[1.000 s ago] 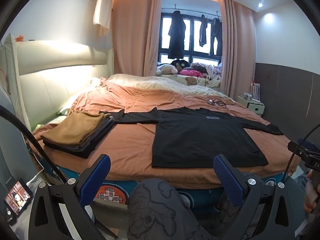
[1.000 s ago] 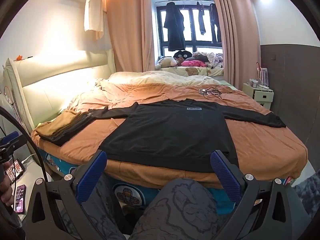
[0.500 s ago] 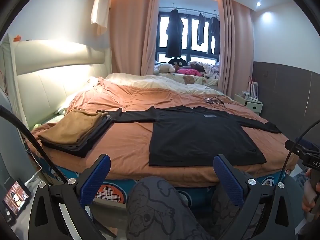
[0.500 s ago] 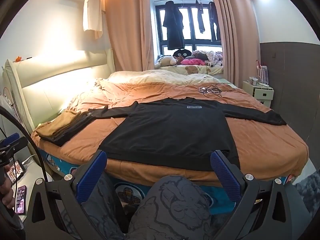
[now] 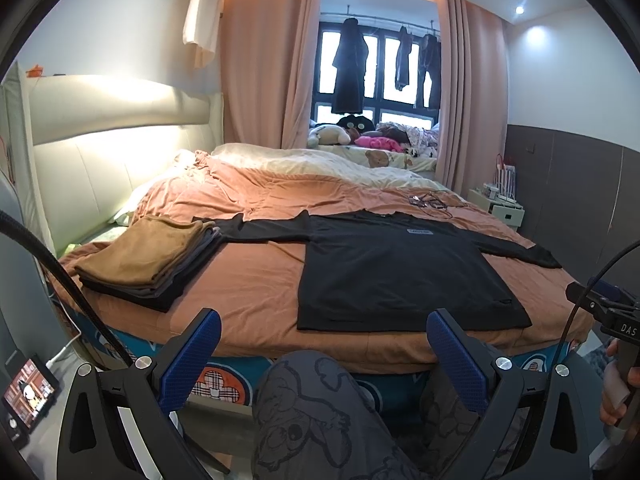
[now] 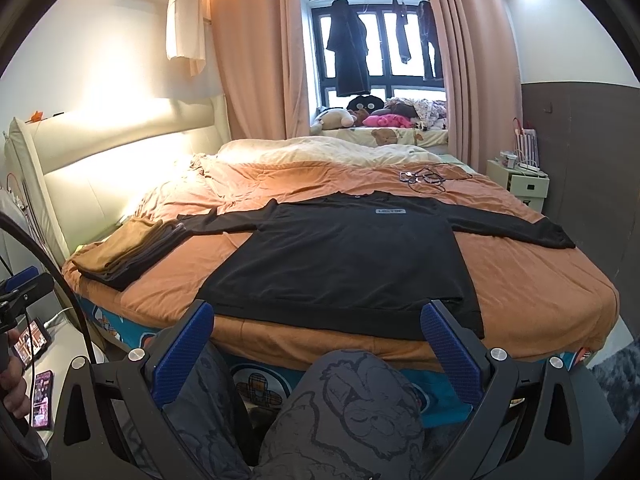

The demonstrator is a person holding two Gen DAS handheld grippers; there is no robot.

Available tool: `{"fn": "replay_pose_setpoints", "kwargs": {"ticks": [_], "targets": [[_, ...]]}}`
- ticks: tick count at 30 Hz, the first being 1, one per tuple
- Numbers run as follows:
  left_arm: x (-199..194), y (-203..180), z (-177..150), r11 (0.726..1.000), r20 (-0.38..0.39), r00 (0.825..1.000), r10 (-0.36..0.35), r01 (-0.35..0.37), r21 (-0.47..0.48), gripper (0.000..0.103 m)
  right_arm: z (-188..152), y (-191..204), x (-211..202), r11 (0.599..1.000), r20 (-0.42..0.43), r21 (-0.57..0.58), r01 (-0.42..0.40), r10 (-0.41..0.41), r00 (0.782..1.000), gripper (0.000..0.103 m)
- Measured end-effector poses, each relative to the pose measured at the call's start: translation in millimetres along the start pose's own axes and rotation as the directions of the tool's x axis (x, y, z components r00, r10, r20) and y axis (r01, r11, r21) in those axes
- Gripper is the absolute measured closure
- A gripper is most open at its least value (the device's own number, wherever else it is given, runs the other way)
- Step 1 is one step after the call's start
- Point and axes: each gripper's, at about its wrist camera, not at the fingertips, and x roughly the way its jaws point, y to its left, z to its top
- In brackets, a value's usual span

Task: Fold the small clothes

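Ahead, the wide bed with a rust-orange cover (image 5: 248, 292) carries a black long-sleeved shirt (image 6: 344, 264), spread flat, sleeves running left to right, hem at the near edge. A folded stack of brown and grey clothes (image 5: 148, 260) lies well left. Left claw (image 5: 320, 344) and right claw (image 6: 316, 332), both open and empty, hover short of the hem; the right sits nearer.

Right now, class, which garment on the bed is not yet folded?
The black long-sleeved shirt, spread flat with sleeves out; the others sit stacked in the folded pile beside it.
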Motion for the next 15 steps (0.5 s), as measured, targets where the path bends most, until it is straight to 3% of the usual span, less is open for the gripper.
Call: {"fn": "replay_pose_setpoints", "kwargs": {"ticks": [15], "targets": [[0.0, 0.6, 0.7, 1.0, -0.001, 1.0, -0.001, 0.001, -0.002, 0.0, 0.3, 1.8, -0.1, 1.0, -0.003, 0.0, 0.001, -0.001, 1.0, 0.0]]}}
